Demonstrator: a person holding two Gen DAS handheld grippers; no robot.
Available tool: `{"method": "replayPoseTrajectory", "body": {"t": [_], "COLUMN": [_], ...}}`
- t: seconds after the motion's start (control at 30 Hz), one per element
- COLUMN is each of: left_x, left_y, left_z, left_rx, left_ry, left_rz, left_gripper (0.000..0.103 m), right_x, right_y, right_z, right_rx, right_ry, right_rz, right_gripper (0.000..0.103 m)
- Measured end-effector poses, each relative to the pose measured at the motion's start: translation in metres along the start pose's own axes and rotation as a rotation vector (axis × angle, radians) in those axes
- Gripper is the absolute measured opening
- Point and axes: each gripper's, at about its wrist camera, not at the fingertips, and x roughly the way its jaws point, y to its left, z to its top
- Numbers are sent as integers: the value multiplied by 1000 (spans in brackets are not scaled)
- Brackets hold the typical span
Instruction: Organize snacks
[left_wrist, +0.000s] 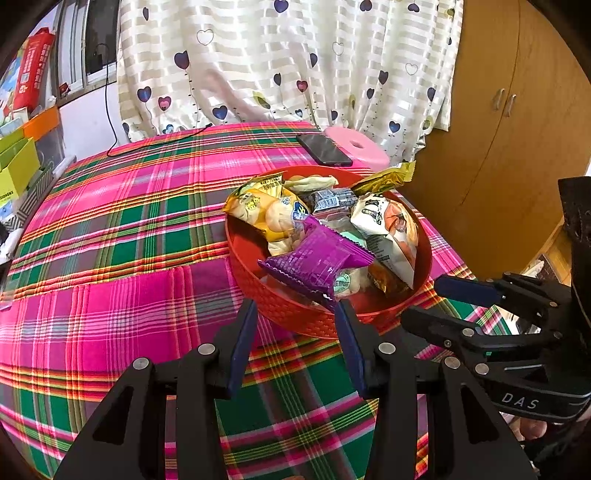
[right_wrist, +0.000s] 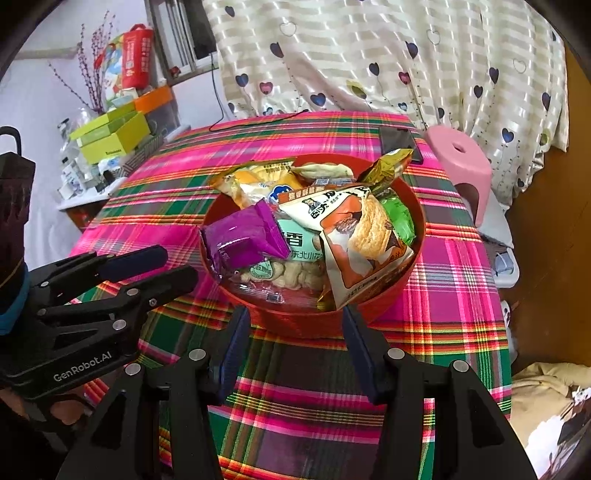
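Observation:
A round red basket (left_wrist: 424, 258) (right_wrist: 417, 229) sits on the plaid tablecloth, piled with snack packets. On top lie a purple packet (left_wrist: 317, 262) (right_wrist: 243, 240), a yellow bag of buns (left_wrist: 262, 210) (right_wrist: 255, 181), a white-and-orange crisp bag (left_wrist: 391, 229) (right_wrist: 362, 240), a gold packet (left_wrist: 384, 179) and a green packet (right_wrist: 399, 218). My left gripper (left_wrist: 295, 310) (right_wrist: 179, 264) is open just in front of the basket's near wall, holding nothing. My right gripper (right_wrist: 295, 314) (left_wrist: 423, 301) is also open and empty at the basket's near right side.
A black phone (left_wrist: 325, 149) lies on the tablecloth behind the basket, with a black cable (left_wrist: 147, 144) further left. A pink stool (right_wrist: 461, 162) stands beyond the table's far right corner. Boxes (right_wrist: 110, 136) crowd a shelf at left. A wooden wardrobe (left_wrist: 498, 129) stands at right.

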Motion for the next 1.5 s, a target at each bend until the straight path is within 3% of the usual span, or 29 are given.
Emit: {"method": "replayPoseTrajectory", "body": {"t": [0.33,1.5], "left_x": [-4,-7], "left_y": [-1,-3], "left_z": [-1,-2], "left_rx": [5,15], "left_ry": [-5,-4], "left_rz": [6,10], "left_gripper": [45,45], "right_x": [-3,-9], "right_y": [3,-3], "right_z": [1,3], "right_rx": [-21,-1], "right_ry": [-22,-7], "right_rz": [-10,-21], "right_gripper": [63,63]}}
